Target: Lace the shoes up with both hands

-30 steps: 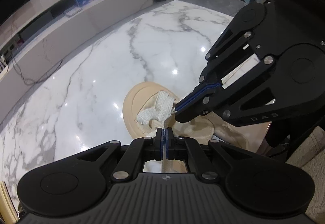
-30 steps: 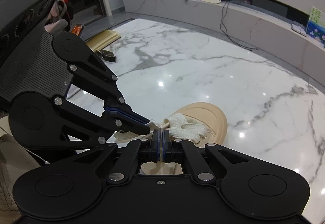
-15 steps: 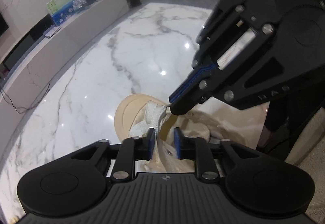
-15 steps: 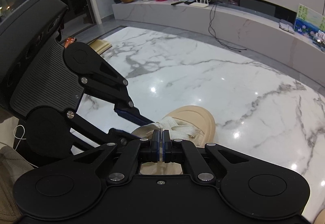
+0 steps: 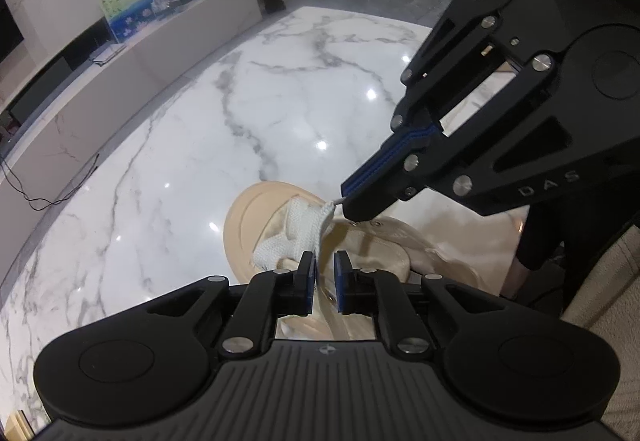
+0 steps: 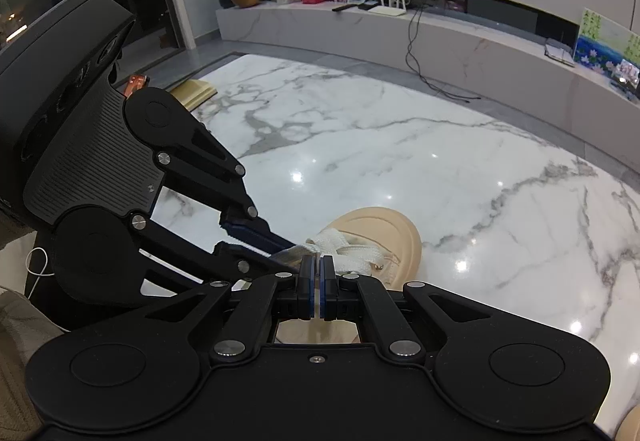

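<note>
A glossy white marble table point(image 5: 192, 145) holds a beige shoe point(image 5: 256, 209), toe pointing away, with a white lace point(image 5: 296, 229) crossed over its tongue. The right gripper point(image 5: 343, 201), closed, pinches the lace's tip above the eyelets. The left gripper point(image 5: 325, 269) hovers just behind the lacing, its jaws opening with nothing pressed between them. Threading seems midway; next the tip likely needs guiding into an eyelet. The two grippers crowd each other closely.

We note a glossy, veined marble floor point(image 5: 200, 145); a matt beige cloth shoe point(image 5: 384, 253) with smooth rubbery sole; a coarse woven white lace point(image 5: 298, 229); matt black plastic grippers, ribbed casings, shiny metal screws.
</note>
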